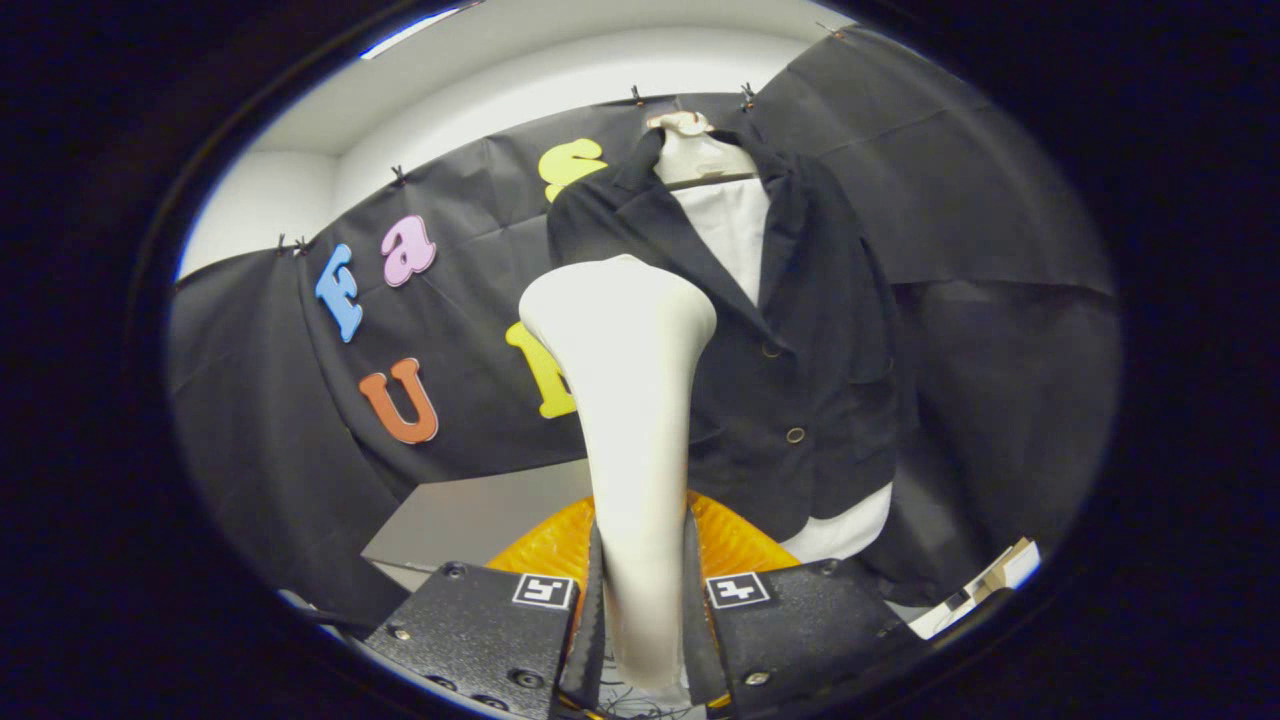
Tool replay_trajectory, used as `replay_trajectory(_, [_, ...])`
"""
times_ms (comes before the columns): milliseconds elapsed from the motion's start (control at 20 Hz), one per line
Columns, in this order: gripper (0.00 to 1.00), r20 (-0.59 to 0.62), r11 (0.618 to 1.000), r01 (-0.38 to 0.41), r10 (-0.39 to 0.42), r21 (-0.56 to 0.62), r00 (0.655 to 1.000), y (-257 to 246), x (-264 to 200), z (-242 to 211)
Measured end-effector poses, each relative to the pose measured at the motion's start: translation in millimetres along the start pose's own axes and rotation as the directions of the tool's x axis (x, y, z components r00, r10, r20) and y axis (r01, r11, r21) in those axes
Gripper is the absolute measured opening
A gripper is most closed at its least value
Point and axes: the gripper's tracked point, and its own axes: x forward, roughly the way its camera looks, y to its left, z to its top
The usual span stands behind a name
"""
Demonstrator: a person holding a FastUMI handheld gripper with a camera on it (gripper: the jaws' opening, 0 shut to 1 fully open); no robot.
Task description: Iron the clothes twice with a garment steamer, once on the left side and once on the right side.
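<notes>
Gripper view shows the fingers [640,610] closed on the handle of the garment steamer [625,400], so its wide head stands upright, facing the clothes. The dark jacket [800,350] hangs beyond on a mannequin [700,150], slightly right, apart from the head. An orange object [545,545] lies near; no containers are visible.

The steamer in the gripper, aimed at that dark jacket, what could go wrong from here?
1. The gripper clamps only the lower handle of the steamer; its wide head stands far above the fingers, so it might tilt or slip during a stroke.
2. The jacket hangs open on a mannequin, so a lapel could fold and crease.
3. Its buttons could catch the head.
</notes>
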Motion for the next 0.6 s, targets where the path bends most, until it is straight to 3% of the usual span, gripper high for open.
replay_trajectory(300, [0.35,0.107,1.000,0.013,-0.011,-0.019,0.994,-57.5,-4.8,47.2])
replay_trajectory(600, [0.35,0.253,0.997,-0.001,0.021,-0.081,0.967,-66.3,-6.3,102.8])
